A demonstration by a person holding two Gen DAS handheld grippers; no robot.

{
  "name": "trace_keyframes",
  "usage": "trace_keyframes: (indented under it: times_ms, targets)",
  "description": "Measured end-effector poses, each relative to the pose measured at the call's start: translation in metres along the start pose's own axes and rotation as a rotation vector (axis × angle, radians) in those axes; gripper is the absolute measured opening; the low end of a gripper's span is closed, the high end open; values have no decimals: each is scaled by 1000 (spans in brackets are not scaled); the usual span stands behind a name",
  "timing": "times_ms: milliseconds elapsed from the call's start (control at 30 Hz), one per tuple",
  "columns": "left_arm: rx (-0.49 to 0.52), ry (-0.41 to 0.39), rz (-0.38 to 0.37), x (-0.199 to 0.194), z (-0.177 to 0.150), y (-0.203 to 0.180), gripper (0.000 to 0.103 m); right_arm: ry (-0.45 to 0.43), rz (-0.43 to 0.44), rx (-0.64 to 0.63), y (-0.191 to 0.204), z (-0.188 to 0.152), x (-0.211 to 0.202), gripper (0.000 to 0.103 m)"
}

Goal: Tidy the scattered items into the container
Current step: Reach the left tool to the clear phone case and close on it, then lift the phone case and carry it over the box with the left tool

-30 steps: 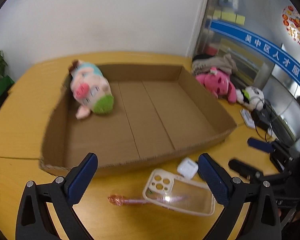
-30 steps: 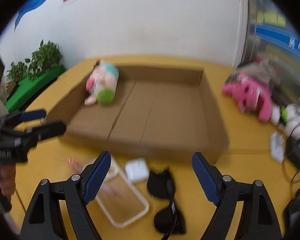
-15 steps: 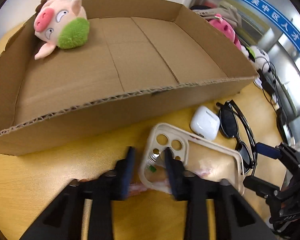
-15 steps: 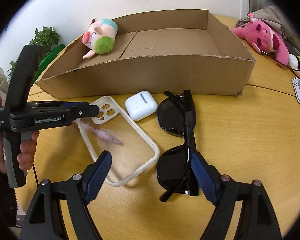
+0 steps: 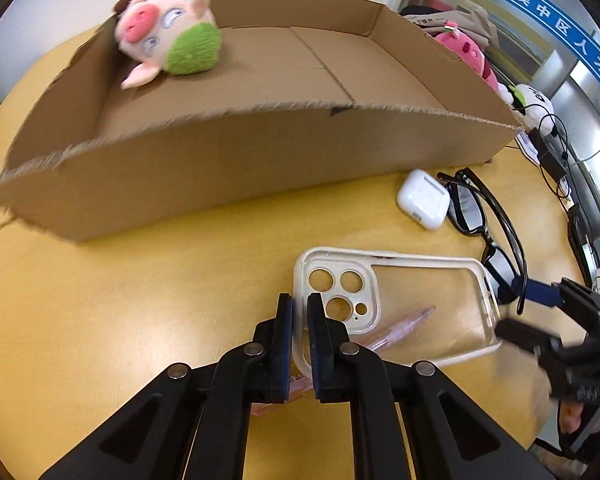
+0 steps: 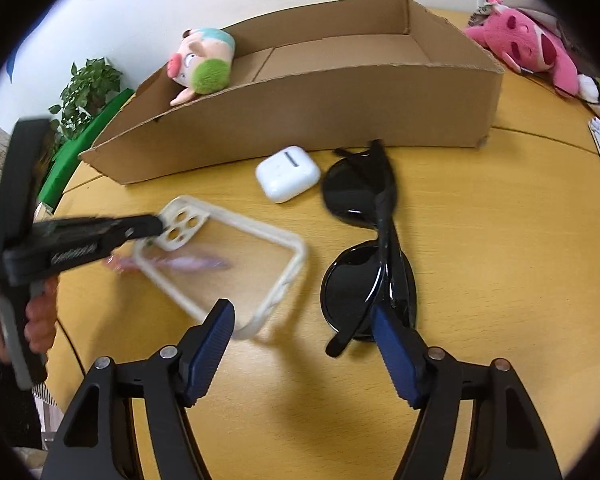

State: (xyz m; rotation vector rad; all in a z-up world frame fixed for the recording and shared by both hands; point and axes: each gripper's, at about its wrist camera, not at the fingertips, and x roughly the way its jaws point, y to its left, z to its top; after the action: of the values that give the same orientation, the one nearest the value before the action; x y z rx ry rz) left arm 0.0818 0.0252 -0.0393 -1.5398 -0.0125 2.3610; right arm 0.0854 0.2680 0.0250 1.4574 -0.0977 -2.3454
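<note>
A clear phone case (image 5: 420,300) (image 6: 228,256) lies on the yellow table over a pink pen (image 5: 404,324). My left gripper (image 5: 299,304) (image 6: 160,226) is shut on the case's rim at the camera end. Black sunglasses (image 6: 364,280) (image 5: 484,224) lie folded beside a white earbud case (image 6: 286,178) (image 5: 422,200). My right gripper (image 6: 300,320) hangs low over the table with its jaws closing. The sunglasses' near lens sits by its right pad and the case's corner by its left, with no grip showing. The cardboard box (image 5: 260,160) (image 6: 340,108) holds a pig plush (image 5: 168,40).
A pink plush (image 6: 528,48) and a white plush (image 5: 534,108) lie right of the box, among cables. A green plant (image 6: 88,92) stands beyond the table's left edge. A person's hand (image 6: 40,320) holds the left gripper's handle.
The left gripper dropped to the phone case and shut on its rim. The right gripper sank toward the sunglasses and its jaws narrowed.
</note>
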Motion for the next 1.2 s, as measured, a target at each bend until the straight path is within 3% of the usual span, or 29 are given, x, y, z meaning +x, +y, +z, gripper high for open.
trace_keyframes:
  times_ms: [133,267,433,667,767,833,967,1067,1200]
  targets:
    - [-36,-11,8,-8,-12,3,6,-21,-23,-35,9,-2,-5,47]
    - [-57,-17,40,-10,-19,5,5,-129,-131,-127,27,-1,-27,46]
    - [-92,-25,40,-13,-24,13,5,-198,-153,-189,41,0,-46,46]
    - [-121,-33,43,-18,-34,18,5,8,43,-113,41,-6,-1,46]
    - [-124,-40,40,-19,-37,18,5,30,68,-75,40,1,12,44]
    - [-128,-47,40,-20,-37,19,5,49,82,-64,40,6,23,35]
    - [-138,-67,51,-26,-37,24,5,46,64,-50,43,11,24,25]
    - [-142,-89,62,-32,-36,23,5,41,49,-35,43,7,22,11]
    - [-138,-137,61,-47,-29,18,5,-47,15,-72,50,11,1,10]
